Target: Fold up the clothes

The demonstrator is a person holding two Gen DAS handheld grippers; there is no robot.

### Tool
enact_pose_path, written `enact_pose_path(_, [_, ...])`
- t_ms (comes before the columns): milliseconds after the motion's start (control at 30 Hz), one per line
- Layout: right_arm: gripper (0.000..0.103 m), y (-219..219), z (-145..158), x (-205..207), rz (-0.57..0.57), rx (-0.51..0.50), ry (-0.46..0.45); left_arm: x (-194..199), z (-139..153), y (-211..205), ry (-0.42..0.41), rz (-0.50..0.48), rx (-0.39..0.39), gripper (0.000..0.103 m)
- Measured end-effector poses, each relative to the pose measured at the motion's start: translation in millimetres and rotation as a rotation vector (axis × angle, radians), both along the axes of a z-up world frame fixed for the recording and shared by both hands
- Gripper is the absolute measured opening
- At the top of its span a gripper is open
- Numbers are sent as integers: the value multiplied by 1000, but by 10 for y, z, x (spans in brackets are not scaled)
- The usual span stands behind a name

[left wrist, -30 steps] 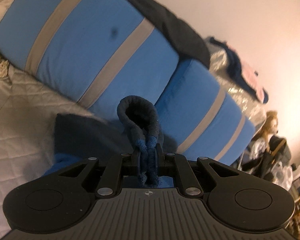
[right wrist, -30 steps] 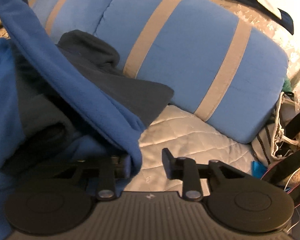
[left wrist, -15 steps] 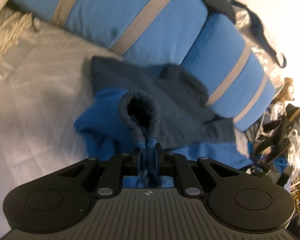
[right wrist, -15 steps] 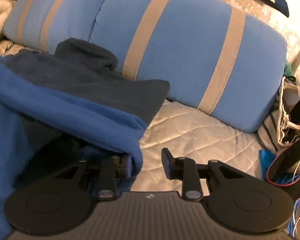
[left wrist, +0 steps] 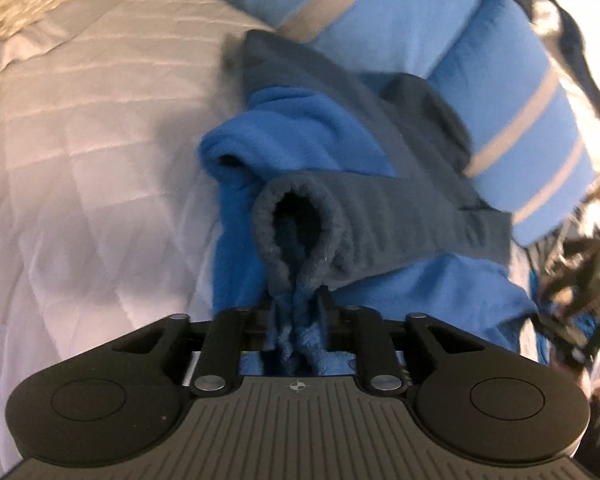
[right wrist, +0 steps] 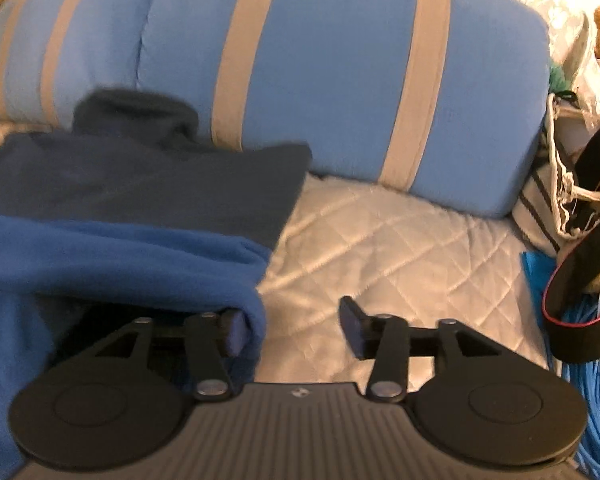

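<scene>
Bed: quilted cover bearing the clothes; a slippery surface, so folded layers may slide.
Fleece: blue and grey, bunched against the pillows; may fold crooked.
Left gripper: clamped on the cuff; thick pinch may slip.
Right gripper: jaws apart, fleece edge draped over one finger; could snag.

Two blue grey-striped pillows lie on a quilted white bedspread.
</scene>
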State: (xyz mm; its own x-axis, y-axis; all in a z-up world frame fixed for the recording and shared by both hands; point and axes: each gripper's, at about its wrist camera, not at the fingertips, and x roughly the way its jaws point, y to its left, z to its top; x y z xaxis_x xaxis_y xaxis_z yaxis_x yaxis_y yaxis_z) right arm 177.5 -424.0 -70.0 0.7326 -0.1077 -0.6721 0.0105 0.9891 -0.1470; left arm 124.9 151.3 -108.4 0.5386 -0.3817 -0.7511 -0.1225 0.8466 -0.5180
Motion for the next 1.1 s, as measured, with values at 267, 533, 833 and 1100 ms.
enact_pose_path(267, [91, -31, 190, -261, 35, 36, 0, -178, 267, 58, -30, 44, 64, 66])
enact_pose_path(533, [91, 222, 466, -615, 471, 221, 37, -413, 787, -36, -165, 40, 43, 72])
enact_pose_path(833, [83, 641, 60, -275, 607, 323, 211, -653, 1165, -514, -299, -84, 69, 74])
enact_pose_path(1100, [15, 857, -86, -311, 671, 284, 242, -702, 1124, -630, -300, -139, 46, 74])
